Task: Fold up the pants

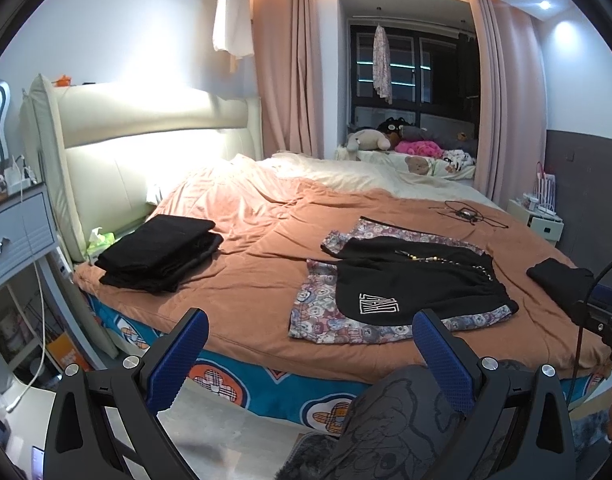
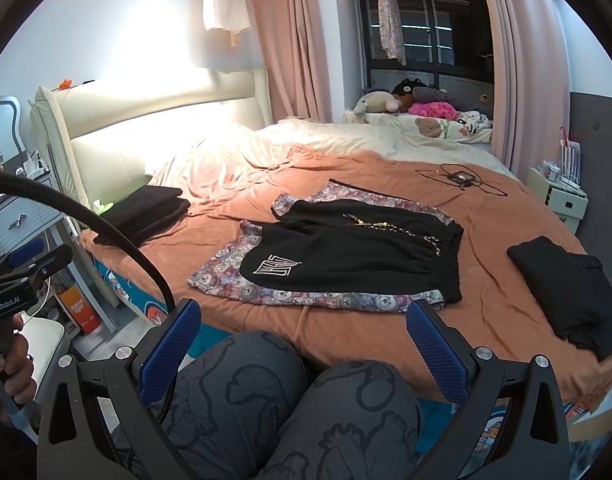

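Black shorts (image 2: 358,256) flat atop bear-print pants (image 2: 241,276) on orange bedspread (image 2: 346,332), at 12 o'clock beyond both tongs. Left gripper (image 1: 310,364) and right gripper (image 2: 301,354) spread wide, empty. Folded black stack (image 1: 161,252) at 10 o'clock.

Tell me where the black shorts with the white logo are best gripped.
Probably at the gathered waistband corners of the black shorts, on their right end, coming from the near bed edge. They lie flat atop the bear-print pants, so a low pinch should lift only the top layer.
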A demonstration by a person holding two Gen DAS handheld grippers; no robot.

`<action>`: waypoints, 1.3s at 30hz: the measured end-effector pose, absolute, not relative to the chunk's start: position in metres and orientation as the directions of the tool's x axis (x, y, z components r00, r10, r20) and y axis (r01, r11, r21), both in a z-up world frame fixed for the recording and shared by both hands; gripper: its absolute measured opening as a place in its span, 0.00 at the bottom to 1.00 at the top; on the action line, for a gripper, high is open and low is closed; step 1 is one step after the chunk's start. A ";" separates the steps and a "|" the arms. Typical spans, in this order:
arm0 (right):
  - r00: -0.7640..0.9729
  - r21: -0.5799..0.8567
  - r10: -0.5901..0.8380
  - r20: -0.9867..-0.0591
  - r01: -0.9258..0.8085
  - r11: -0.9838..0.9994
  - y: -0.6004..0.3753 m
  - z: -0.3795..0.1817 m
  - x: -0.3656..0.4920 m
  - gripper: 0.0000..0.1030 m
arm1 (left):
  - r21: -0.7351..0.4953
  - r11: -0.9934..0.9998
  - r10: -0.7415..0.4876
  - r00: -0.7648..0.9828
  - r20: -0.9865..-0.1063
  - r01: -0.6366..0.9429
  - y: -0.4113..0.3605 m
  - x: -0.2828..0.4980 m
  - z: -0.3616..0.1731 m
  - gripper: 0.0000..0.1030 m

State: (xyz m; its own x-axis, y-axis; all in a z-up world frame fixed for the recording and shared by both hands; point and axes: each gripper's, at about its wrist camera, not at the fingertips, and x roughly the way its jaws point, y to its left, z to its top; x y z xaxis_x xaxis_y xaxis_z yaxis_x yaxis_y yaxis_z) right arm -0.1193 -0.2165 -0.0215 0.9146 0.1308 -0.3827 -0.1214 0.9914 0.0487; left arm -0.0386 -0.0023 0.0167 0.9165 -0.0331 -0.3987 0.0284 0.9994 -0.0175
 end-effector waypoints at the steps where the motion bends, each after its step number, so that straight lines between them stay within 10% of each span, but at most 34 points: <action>1: 0.915 0.051 0.130 -0.383 -0.120 0.991 -0.217 -0.021 -0.119 1.00 | -0.019 0.999 -0.033 0.916 -0.399 0.028 -0.002 -0.039 0.017 1.00; 39: 0.923 0.120 0.128 -0.363 -0.090 0.989 -0.237 -0.025 -0.106 1.00 | 0.009 0.999 -0.033 0.926 -0.377 0.040 0.001 -0.019 0.020 1.00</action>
